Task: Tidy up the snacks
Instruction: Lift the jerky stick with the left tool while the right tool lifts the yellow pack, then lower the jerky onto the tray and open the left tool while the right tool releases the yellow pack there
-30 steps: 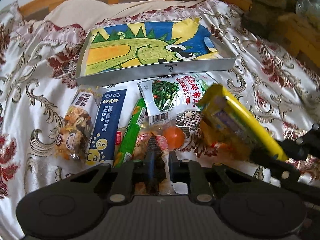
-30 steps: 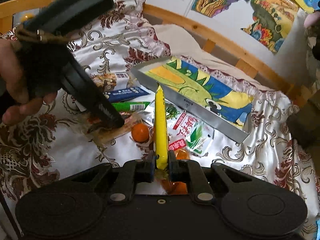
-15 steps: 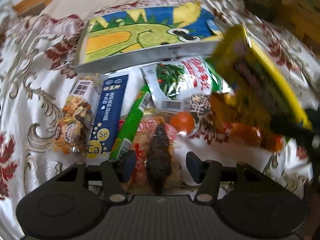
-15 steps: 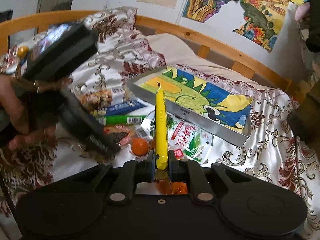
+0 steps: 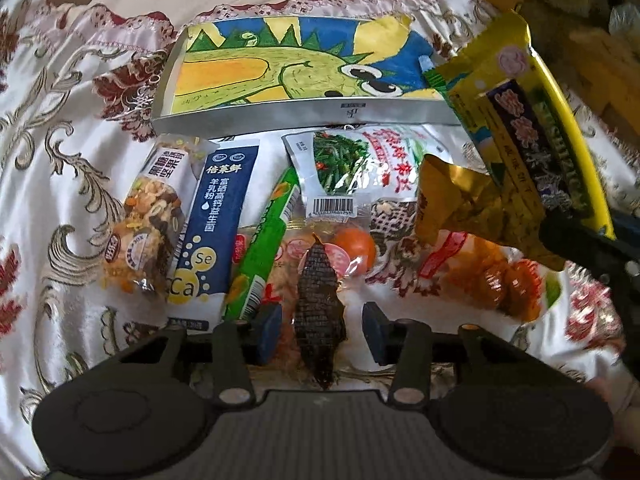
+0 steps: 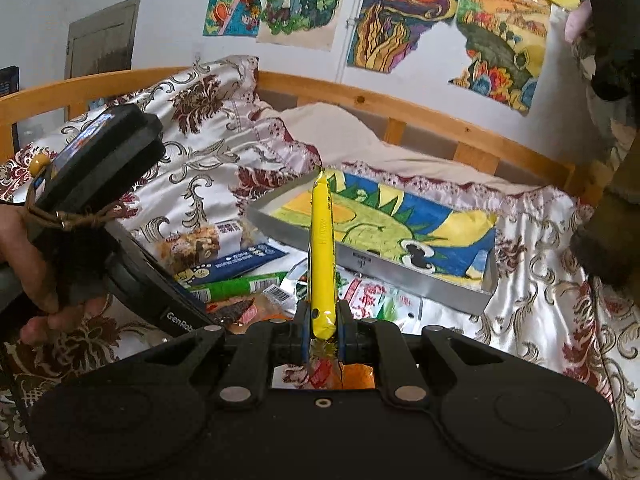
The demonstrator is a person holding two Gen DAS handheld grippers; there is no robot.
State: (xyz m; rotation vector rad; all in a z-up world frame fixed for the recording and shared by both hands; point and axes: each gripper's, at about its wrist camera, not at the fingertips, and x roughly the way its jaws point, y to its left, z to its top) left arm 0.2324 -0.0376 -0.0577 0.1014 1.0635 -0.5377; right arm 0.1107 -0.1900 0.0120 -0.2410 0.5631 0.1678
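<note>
Several snack packets lie on the patterned bedspread in front of a silver tray (image 5: 304, 114) lined with a dinosaur drawing. My left gripper (image 5: 320, 332) points down at a clear packet holding a dark brown snack (image 5: 320, 300). That snack lies between the jaws, which are closing, but the pads stand clear of it. My right gripper (image 6: 322, 332) is shut on the lower end of a yellow packet (image 6: 322, 248) and holds it upright in front of the tray (image 6: 400, 270). The left wrist view shows the same yellow packet (image 5: 520, 128) lifted at the right.
On the bedspread lie a nut pack (image 5: 148, 216), a blue sachet (image 5: 216, 220), a green stick (image 5: 268, 244), a green vegetable packet (image 5: 356, 168), an orange ball (image 5: 356, 244) and an orange-red packet (image 5: 492, 276). A wooden bed rail (image 6: 400, 106) and a wall of drawings stand behind.
The left jaws let go of the dark snack packet, opened wide, then narrowed somewhat. The right gripper has tilted up, carrying the yellow packet higher and nearer the tray.
</note>
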